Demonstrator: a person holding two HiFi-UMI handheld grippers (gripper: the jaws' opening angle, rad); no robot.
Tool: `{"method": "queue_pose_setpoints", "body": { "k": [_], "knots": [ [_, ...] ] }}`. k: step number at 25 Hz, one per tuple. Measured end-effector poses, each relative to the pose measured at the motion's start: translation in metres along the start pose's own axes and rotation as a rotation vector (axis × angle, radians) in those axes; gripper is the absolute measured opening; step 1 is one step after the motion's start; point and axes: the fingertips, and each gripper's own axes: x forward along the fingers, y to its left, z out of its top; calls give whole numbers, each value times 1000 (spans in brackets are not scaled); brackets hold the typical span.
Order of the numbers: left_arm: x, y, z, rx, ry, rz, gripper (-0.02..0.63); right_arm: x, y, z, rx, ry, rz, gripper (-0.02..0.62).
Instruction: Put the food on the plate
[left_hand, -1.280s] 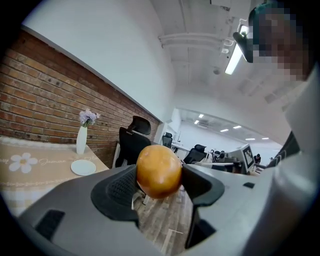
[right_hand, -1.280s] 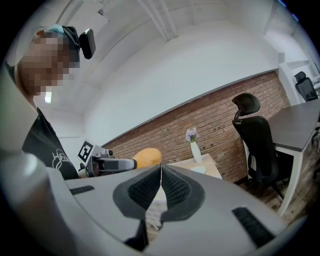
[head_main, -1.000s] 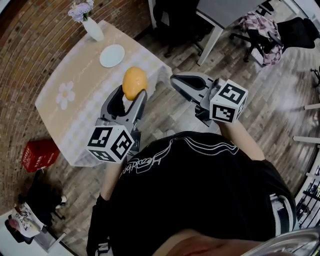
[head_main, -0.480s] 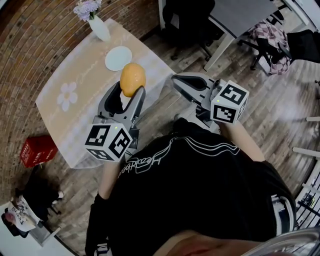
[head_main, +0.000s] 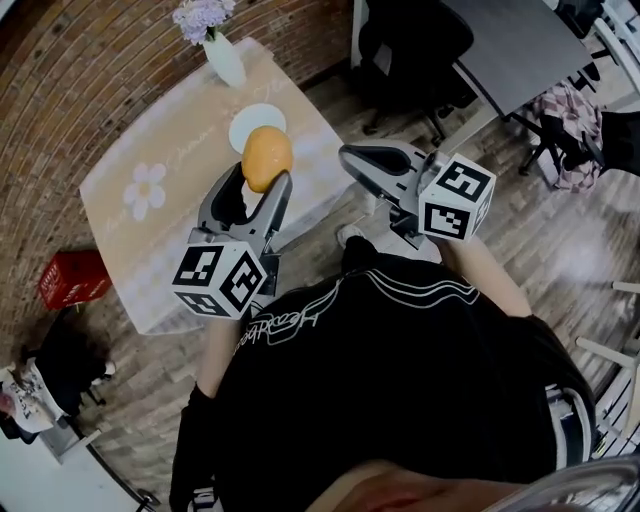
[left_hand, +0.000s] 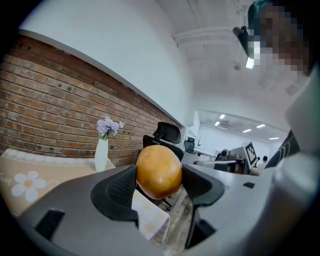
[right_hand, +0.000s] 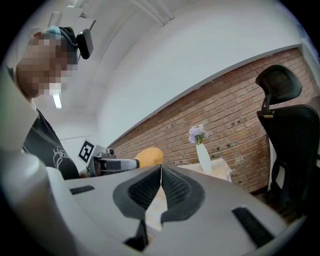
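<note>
An orange-brown bun-like food item (head_main: 266, 157) (left_hand: 158, 171) is clamped between the jaws of my left gripper (head_main: 262, 170) (left_hand: 159, 181), held in the air above the near edge of the table. It also shows in the right gripper view as the food (right_hand: 149, 156). A white plate (head_main: 250, 122) lies on the table just beyond the food, partly hidden by it. My right gripper (head_main: 355, 158) (right_hand: 160, 186) is shut with nothing in it, off the table's right side.
The table (head_main: 150, 230) has a beige cloth with a white flower print (head_main: 146, 189). A white vase of purple flowers (head_main: 222, 55) (left_hand: 102, 152) (right_hand: 202, 152) stands at its far end. Black office chairs (head_main: 415, 50) are behind; a red crate (head_main: 72, 280) sits on the floor left.
The whole scene has shifted: the table and plate have come closer under the left gripper. The food now overlaps the plate's near edge. Both grippers keep their states.
</note>
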Motion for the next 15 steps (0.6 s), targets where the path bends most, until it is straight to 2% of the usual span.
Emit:
{"method": "queue_pose_setpoints", "body": {
  "k": [9,15],
  "knots": [
    [41,45,11,-41,-8,120,285,41,-52,20,-7,53,95,-3],
    [66,75,6,-82,18,196,285,70,-78,25,12,78,164,-3]
  ]
}}
